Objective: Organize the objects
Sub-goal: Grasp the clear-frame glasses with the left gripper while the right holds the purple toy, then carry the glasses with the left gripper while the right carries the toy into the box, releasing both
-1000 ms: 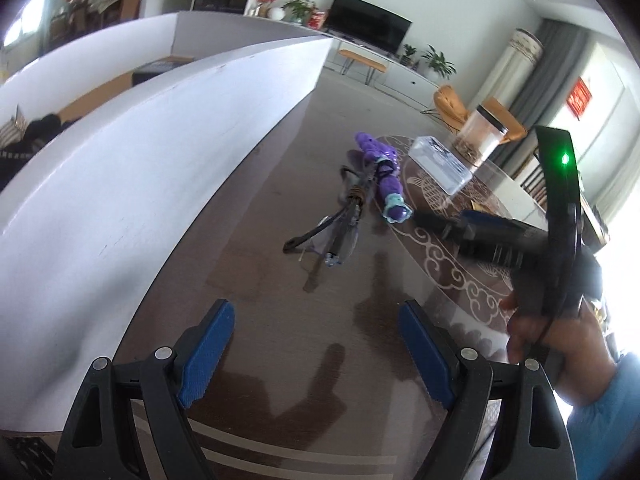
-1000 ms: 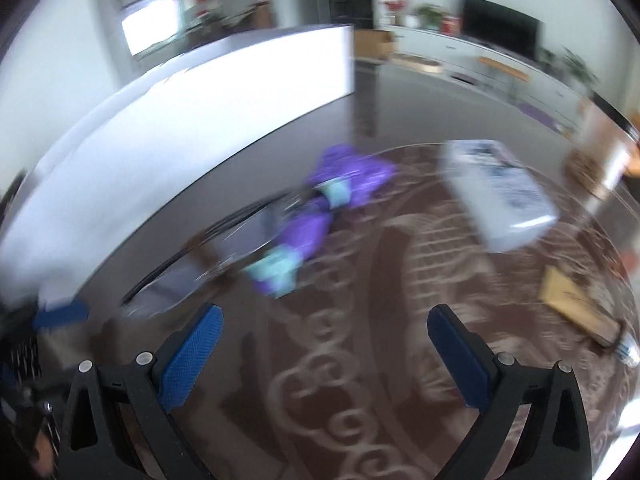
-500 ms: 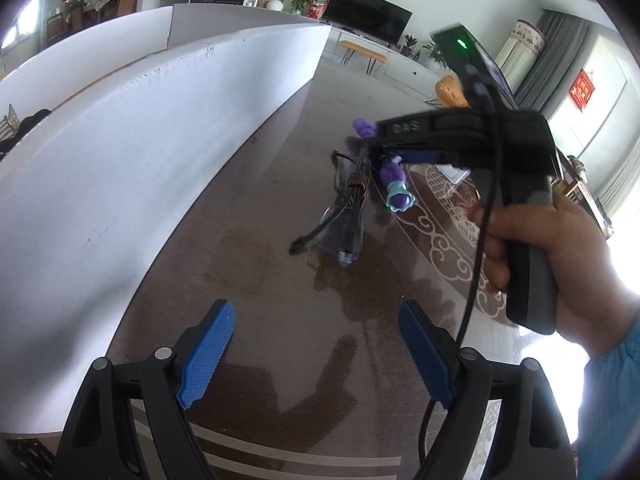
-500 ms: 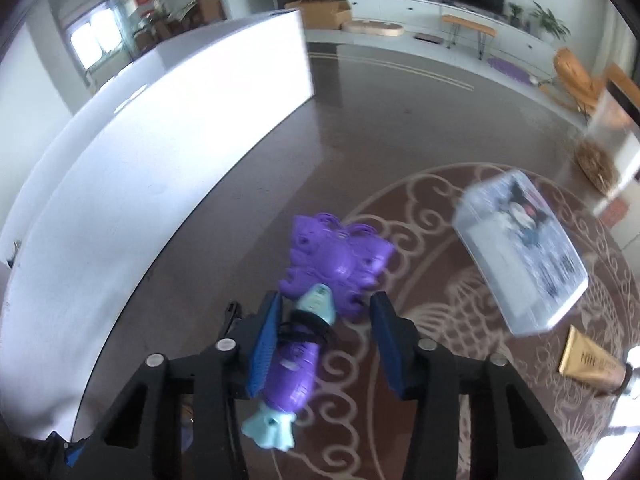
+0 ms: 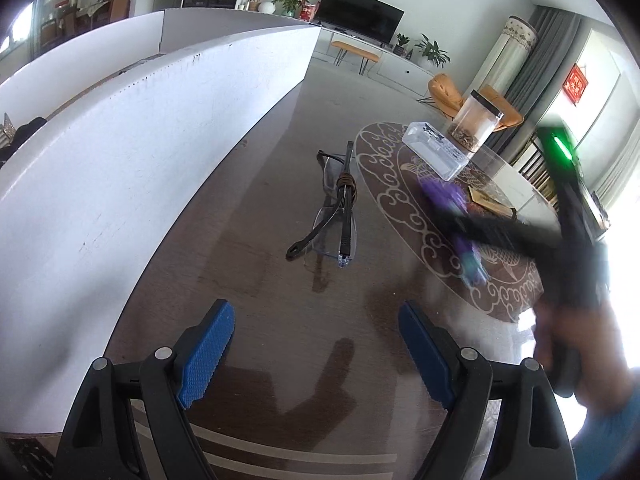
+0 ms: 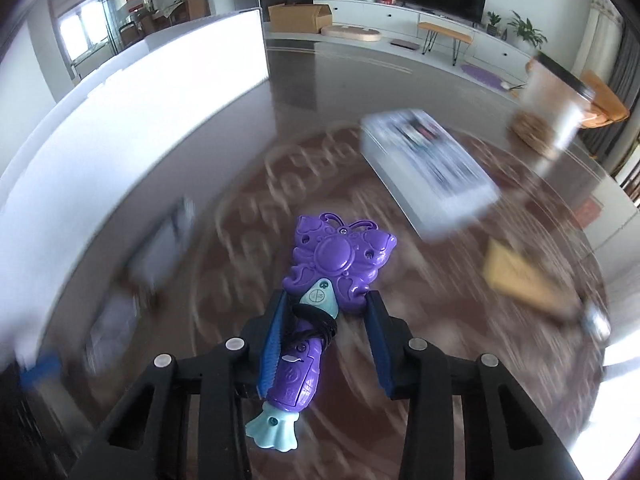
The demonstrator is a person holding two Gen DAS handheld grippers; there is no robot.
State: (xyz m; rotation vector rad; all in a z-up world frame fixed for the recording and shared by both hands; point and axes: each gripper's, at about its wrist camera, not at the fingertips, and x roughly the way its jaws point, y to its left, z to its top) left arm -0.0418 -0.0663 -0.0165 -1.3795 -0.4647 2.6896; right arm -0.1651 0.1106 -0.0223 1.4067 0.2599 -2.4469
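Left wrist view: the left claw [image 5: 314,354] stands with its blue pads wide apart and nothing between them, above the dark glossy surface [image 5: 256,300].
Glasses: clear-lensed spectacles with black arms [image 5: 338,216] lie ahead of it on the surface, beside the white partition board [image 5: 120,152].
Further right: a clear plastic box [image 5: 434,150] and a clear jar with a black lid [image 5: 474,124] stand on the patterned round mat [image 5: 404,204].
Right claw: blurred at the right edge, carrying a purple smear.
Right wrist view: the right claw [image 6: 326,342] is closing on the handle of a purple butterfly-shaped plastic toy wand with a pale teal tail [image 6: 320,304], which is lifted off the mat.
Grip: the left pad [image 6: 274,344] presses the handle; the right pad's contact is unclear.
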